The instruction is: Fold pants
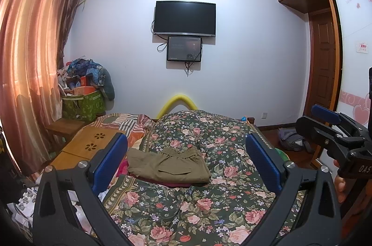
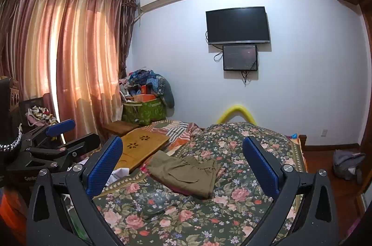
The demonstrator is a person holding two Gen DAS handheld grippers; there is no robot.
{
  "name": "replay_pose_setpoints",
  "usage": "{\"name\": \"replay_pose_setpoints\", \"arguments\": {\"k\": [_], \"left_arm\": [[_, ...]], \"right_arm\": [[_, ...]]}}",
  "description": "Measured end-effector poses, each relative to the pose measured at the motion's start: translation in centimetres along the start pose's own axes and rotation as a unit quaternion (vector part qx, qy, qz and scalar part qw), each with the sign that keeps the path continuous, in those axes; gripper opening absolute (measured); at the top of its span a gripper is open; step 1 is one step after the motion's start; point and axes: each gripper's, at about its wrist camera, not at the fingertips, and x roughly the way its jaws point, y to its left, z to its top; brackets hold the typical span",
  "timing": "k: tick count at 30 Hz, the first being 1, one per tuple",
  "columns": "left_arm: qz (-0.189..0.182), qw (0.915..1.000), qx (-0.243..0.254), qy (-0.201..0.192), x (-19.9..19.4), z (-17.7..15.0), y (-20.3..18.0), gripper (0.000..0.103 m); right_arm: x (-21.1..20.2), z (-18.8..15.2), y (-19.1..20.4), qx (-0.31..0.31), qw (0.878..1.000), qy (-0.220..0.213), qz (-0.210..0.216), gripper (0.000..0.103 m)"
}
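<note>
Olive-green pants [image 1: 168, 164] lie folded into a compact rectangle on the floral bedspread [image 1: 186, 211], waistband toward the far wall, on top of a dark red garment [image 1: 172, 183]. My left gripper [image 1: 187, 148] hovers above the bed well short of the pants, open and empty. In the right wrist view the same pants [image 2: 186, 172] lie ahead and slightly left. My right gripper [image 2: 183, 150] is also open and empty, held above the bed. Each gripper shows at the edge of the other's view, the right gripper [image 1: 334, 127] and the left gripper [image 2: 60, 136].
A wooden lap table [image 2: 139, 148] lies on the bed left of the pants. A green box piled with clothes [image 1: 83, 104] stands in the corner by the curtain [image 1: 30, 59]. A grey backpack [image 2: 348, 164] sits on the floor at right.
</note>
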Motion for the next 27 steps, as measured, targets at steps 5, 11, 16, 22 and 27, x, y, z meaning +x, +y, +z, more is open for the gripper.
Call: {"name": "replay_pose_setpoints", "arguments": {"k": [5,11,16,22,27], "left_arm": [[-0.004,1.0000,-0.001,-0.001,-0.06,0.00,-0.03,0.103],[-0.014,0.9999,0.002,0.001,-0.13,0.01,-0.09,0.103],[-0.014,0.9999,-0.002,0.002,-0.16,0.02,0.11,0.103],[-0.014,0.9999,-0.004,0.001,-0.28,0.12,0.26,0.103],[-0.014,0.9999,-0.002,-0.001,-0.27,0.21,0.28,0.103]], "right_arm": [[-0.12,0.06,-0.04,0.002,1.000,-0.002,-0.001,0.103],[-0.09,0.07,-0.03,0.002,1.000,-0.002,-0.002,0.103],[-0.12,0.11,-0.03,0.002,1.000,-0.003,-0.002,0.103],[-0.11,0.20,-0.06,0.002,1.000,-0.004,-0.004,0.103],[-0.14,0.20,-0.15,0.004,1.000,-0.004,-0.004,0.103]]}}
